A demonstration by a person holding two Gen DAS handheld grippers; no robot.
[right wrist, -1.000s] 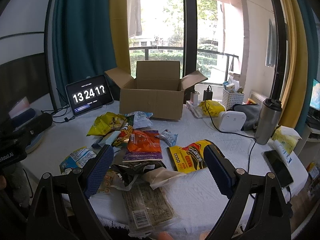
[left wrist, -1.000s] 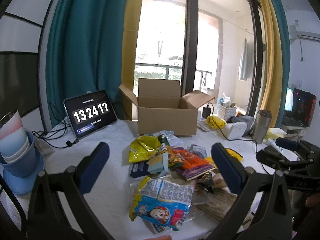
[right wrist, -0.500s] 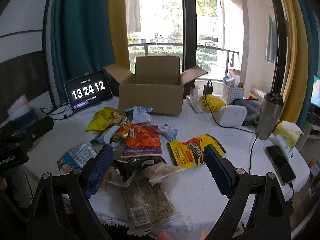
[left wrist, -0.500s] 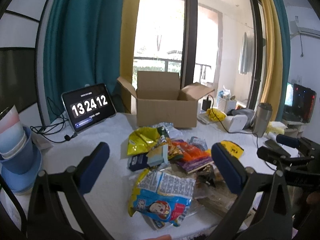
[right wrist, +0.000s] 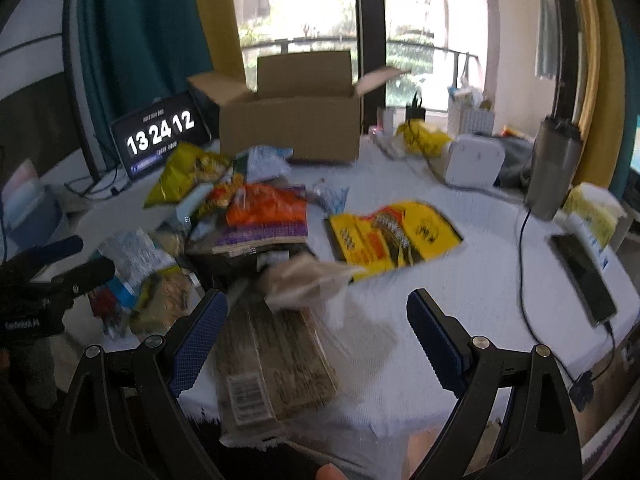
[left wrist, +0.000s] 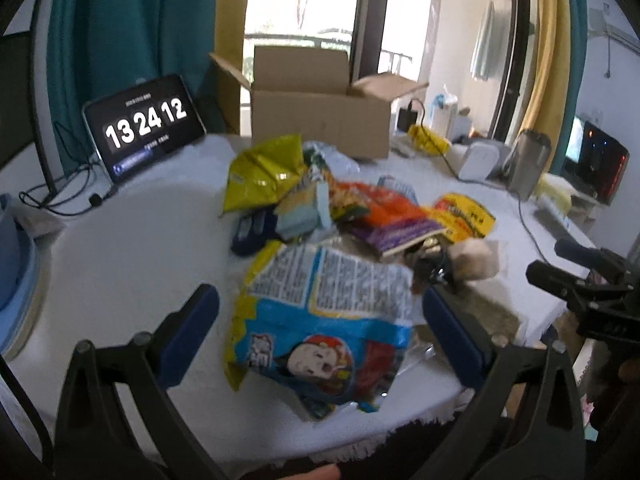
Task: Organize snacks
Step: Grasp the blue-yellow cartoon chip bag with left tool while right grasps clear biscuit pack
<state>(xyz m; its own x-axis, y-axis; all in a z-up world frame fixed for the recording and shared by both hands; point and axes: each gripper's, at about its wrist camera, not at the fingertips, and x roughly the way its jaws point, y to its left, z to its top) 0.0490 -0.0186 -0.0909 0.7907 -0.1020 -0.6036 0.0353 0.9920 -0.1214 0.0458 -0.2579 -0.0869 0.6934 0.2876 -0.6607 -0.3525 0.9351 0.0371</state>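
A heap of snack bags lies on the white round table (left wrist: 128, 240). Nearest my left gripper (left wrist: 320, 332) is a blue and yellow bag with a cartoon face (left wrist: 320, 320); the open fingers flank it, above the front edge. Behind it lie a yellow bag (left wrist: 264, 172), an orange and purple bag (left wrist: 392, 216) and a yellow-black bag (left wrist: 464, 216). An open cardboard box (left wrist: 320, 120) stands at the back. My right gripper (right wrist: 316, 340) is open over a flat clear pack of brown snacks (right wrist: 272, 356). The orange bag (right wrist: 264, 212) and yellow-black bag (right wrist: 392, 236) lie beyond it.
A tablet showing 13 24 12 (left wrist: 144, 132) leans at the back left with cables. A steel tumbler (right wrist: 554, 168), a white device (right wrist: 474, 160), a phone (right wrist: 582, 276) and a tissue pack (right wrist: 592, 208) sit on the right. Blue bowls (left wrist: 16, 264) stand at the left edge.
Both grippers have tilted downward and moved closer to the snack heap, which now looks larger. Both stay open and hold nothing. The clock went from 13 24 11 to 13 24 12.
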